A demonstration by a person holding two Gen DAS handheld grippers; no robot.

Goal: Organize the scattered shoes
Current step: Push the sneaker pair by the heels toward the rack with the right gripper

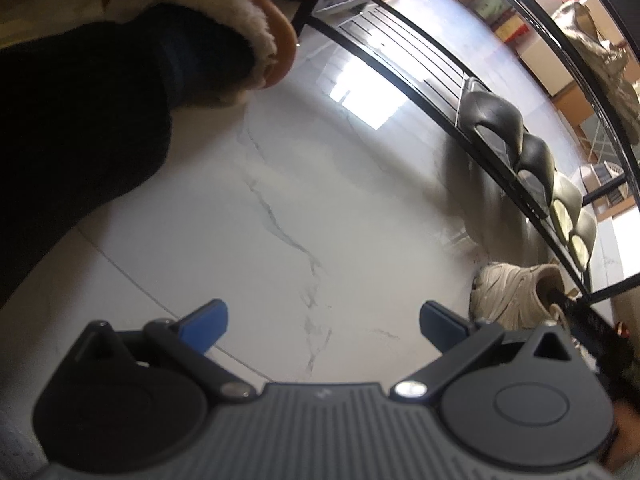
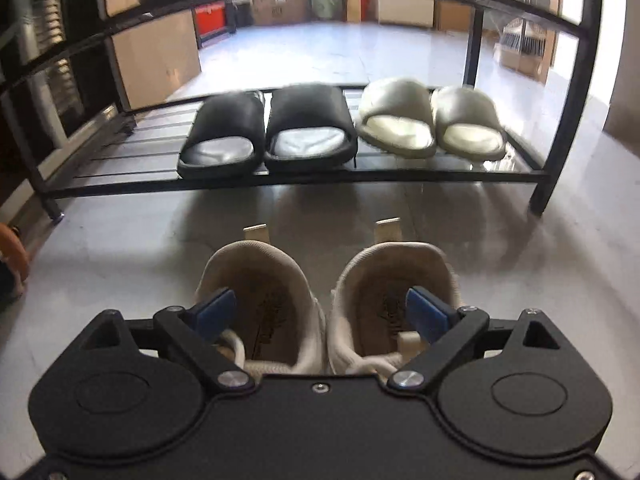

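Two beige sneakers, the left sneaker and the right sneaker, stand side by side on the floor in front of a black shoe rack. My right gripper is open just above them. One blue fingertip hangs over each shoe's opening, and the two inner collars lie between the fingers without being pressed. On the rack's lowest shelf sit a pair of black slides and a pair of cream slides. My left gripper is open over bare marble floor. One beige sneaker shows to its right.
A person's foot in a brown fur-lined slipper, with a dark trouser leg, stands to the upper left of the left gripper. The rack has a higher shelf bearing a tan shoe. Cardboard boxes and a red crate stand behind the rack.
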